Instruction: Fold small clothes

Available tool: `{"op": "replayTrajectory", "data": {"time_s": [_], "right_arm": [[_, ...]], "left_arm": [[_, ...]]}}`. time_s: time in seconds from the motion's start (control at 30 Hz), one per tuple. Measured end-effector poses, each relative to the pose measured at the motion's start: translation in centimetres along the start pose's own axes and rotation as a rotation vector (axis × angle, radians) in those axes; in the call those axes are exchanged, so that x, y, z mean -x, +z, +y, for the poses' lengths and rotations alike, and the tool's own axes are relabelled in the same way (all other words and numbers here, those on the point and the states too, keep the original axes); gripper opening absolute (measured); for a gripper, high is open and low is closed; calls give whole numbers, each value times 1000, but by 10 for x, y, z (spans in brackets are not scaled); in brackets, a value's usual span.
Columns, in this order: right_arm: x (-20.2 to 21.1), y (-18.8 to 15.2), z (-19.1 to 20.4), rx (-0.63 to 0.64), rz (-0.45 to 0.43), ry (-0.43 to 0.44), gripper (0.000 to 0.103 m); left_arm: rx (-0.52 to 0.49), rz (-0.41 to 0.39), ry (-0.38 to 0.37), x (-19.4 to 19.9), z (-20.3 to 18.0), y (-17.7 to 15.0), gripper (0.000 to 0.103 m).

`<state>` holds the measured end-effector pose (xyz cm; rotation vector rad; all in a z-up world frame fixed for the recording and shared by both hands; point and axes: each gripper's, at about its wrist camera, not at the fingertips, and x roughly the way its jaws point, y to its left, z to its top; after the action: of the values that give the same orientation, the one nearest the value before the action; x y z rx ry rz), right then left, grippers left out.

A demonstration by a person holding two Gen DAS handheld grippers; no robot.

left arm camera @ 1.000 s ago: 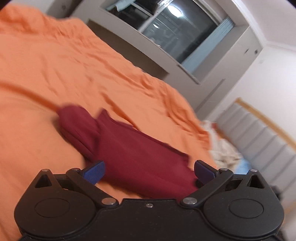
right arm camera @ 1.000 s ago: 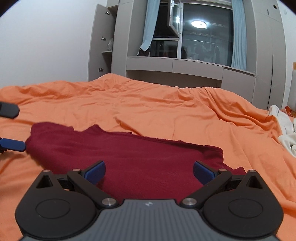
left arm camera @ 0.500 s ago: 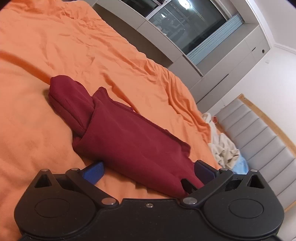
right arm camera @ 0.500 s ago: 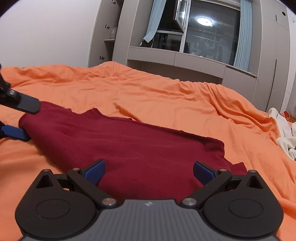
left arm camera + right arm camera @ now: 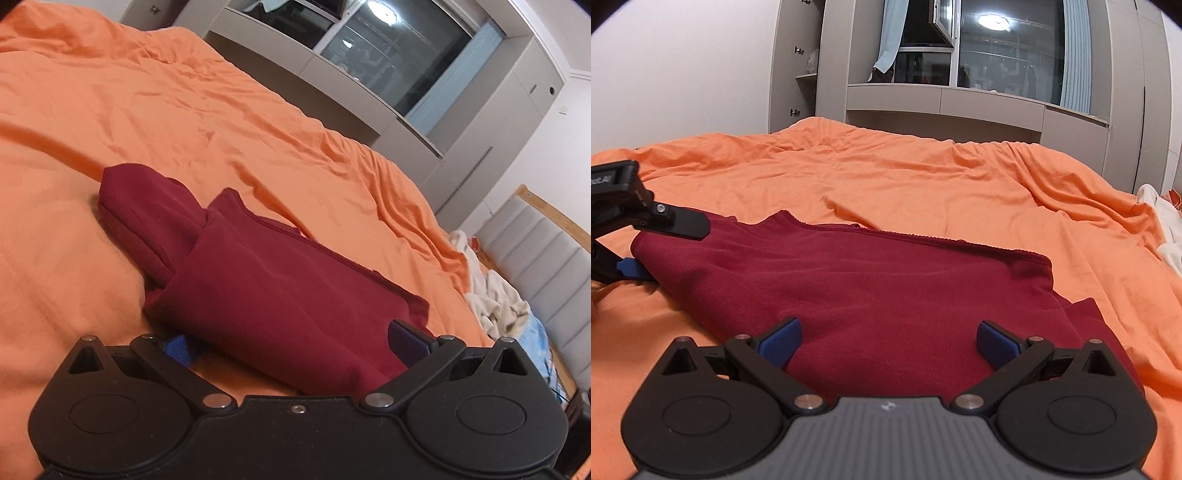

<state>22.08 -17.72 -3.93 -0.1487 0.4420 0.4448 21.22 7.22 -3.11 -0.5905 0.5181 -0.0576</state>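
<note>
- Midway through folding, a red top (image 5: 886,280) lies doubled on the bed (image 5: 923,184).
- Both tongs, left (image 5: 291,339) and right (image 5: 888,339), gape wide, empty; next, grip an edge.

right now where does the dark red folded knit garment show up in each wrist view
Left wrist view: the dark red folded knit garment runs from centre-left down to lower right, between the open fingers of the left gripper.
Right wrist view: the garment spans the lower middle, ahead of the open right gripper.
Shared landmark: the crumpled cream cloth at the right edge of the orange bedsheet.
</note>
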Motion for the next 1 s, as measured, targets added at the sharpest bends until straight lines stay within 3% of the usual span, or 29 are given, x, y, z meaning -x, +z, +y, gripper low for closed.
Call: {"op": "replayTrajectory", "data": {"time_s": [0.73, 1.0], "right_arm": [[1, 0, 2, 8, 0, -6, 103], [3, 0, 8, 52, -8, -40, 103]], "left_arm": [[83, -125, 138, -9, 1, 6, 102], [123, -212, 190, -6, 2, 2, 83]]}}
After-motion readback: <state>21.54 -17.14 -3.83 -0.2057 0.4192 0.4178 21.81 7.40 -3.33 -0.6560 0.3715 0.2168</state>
